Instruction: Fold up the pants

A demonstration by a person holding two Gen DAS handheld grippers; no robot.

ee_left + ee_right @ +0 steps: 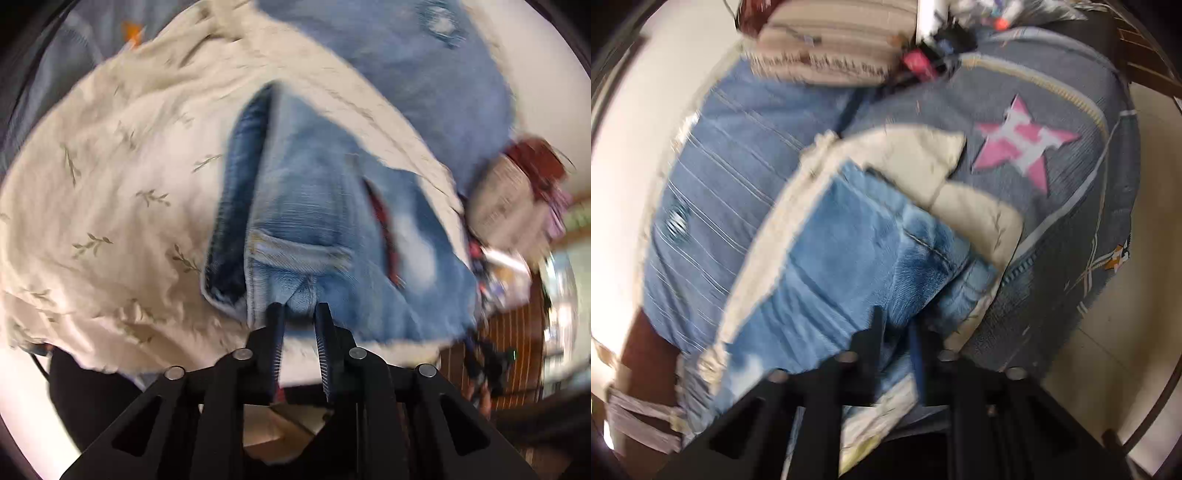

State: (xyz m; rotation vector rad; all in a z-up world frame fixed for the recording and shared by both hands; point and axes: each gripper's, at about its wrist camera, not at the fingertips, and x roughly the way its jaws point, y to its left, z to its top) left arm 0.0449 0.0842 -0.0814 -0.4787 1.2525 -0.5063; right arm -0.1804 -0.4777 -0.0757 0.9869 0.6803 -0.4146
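Light blue denim pants (314,221) lie on a cream cloth with a leaf print (122,177), which covers a bed. My left gripper (300,310) is shut on a pinch of denim at the near edge of the pants, beside a pocket seam. In the right wrist view the same pants (849,258) lie bunched and folded over. My right gripper (901,325) is shut on their blue fabric, which hides one finger. Both views are blurred by motion.
A grey-blue bedspread (1052,229) with a pink star (1023,144) lies under the cream cloth (960,177). A striped pillow (831,44) and small clutter (934,55) sit at the far end. A wooden floor (517,332) shows to the right in the left wrist view.
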